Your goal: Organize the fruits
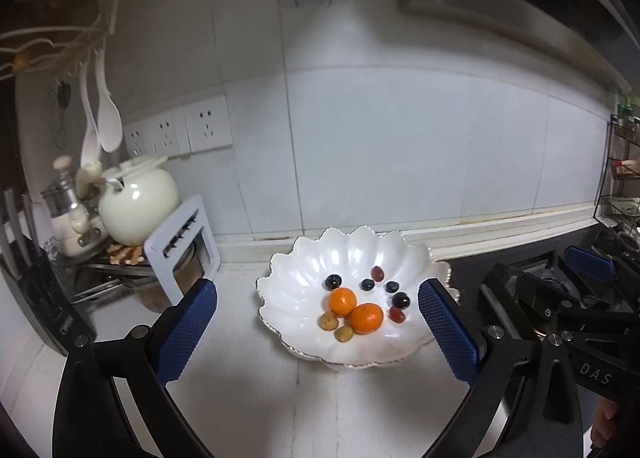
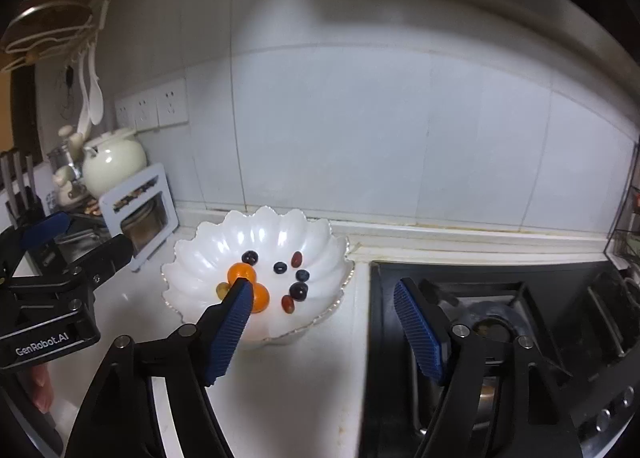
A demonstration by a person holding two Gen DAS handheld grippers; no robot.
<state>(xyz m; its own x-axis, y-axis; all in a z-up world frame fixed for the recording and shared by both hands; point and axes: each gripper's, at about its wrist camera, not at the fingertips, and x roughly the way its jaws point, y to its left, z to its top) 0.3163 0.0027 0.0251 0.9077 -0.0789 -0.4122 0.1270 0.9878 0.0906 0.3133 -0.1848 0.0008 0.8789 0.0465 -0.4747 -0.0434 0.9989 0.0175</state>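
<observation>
Fruit is seen gathered in a scalloped pearl-white bowl (image 1: 304, 278) on the white tabletop (image 1: 248, 398): two orange mandarins (image 1: 343, 301), dark and red grapes (image 1: 400, 300) and small greenish fruits. The left gripper (image 1: 318, 332) and right gripper (image 2: 324, 322) are held with fingers spread, nothing between them. Any further pick is best made from above, one fruit at a time, the thin bowl rim being avoided.
</observation>
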